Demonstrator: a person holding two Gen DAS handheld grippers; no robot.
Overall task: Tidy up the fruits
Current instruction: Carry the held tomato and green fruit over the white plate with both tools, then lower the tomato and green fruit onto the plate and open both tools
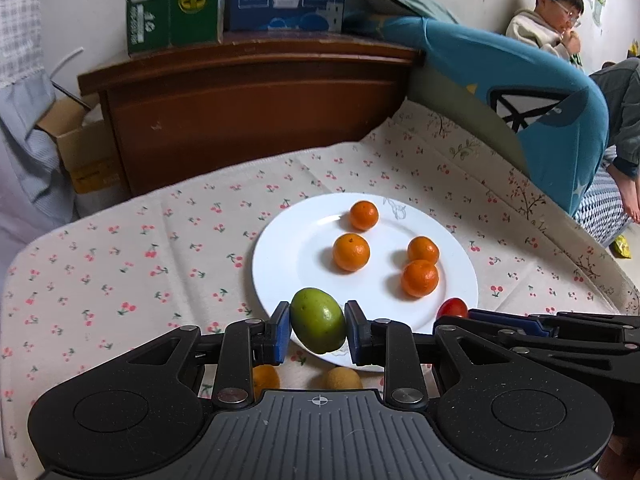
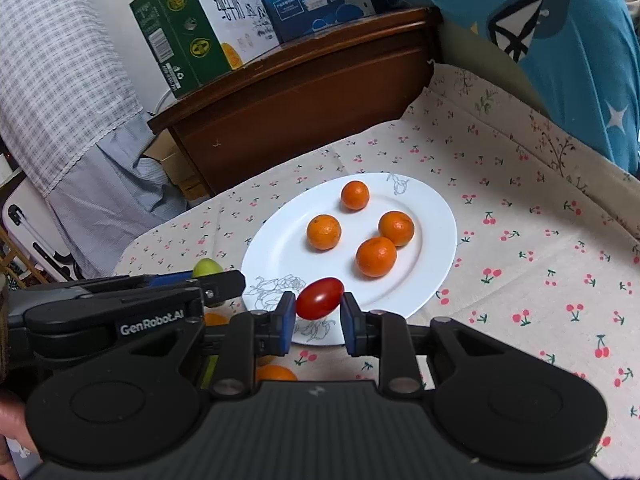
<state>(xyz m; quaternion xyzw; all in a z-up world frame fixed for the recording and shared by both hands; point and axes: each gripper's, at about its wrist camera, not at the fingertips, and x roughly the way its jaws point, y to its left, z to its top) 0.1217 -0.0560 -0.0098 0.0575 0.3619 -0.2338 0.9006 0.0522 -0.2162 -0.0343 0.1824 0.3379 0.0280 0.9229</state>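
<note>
Left jaws: closed on green fruit point(image 1: 318, 326), one blue pad on each side; left gripper point(image 1: 318, 332) held over near rim of white plate point(image 1: 288, 264).
Right jaws: closed on red tomato point(image 2: 320, 298); right gripper point(image 2: 318, 320) just beside the left, also at near rim.
Green fruit axis: egg-shaped, long axis tilted, upper end leaning up-left, pinched across the short width.
Tomato axis: long axis nearly level, right end slightly raised, running pad to pad.
Plate: four oranges point(image 1: 351, 252) loose, two touching.
Bench: cherry-print cloth point(image 1: 120, 264); another orange and a brownish fruit below the grippers, partly hidden.
Risks: tomato squashed or popped out endwise by end-on squeeze; released fruit likely to roll off shallow rim or knock oranges; grippers apt to clash, being so close.
</note>
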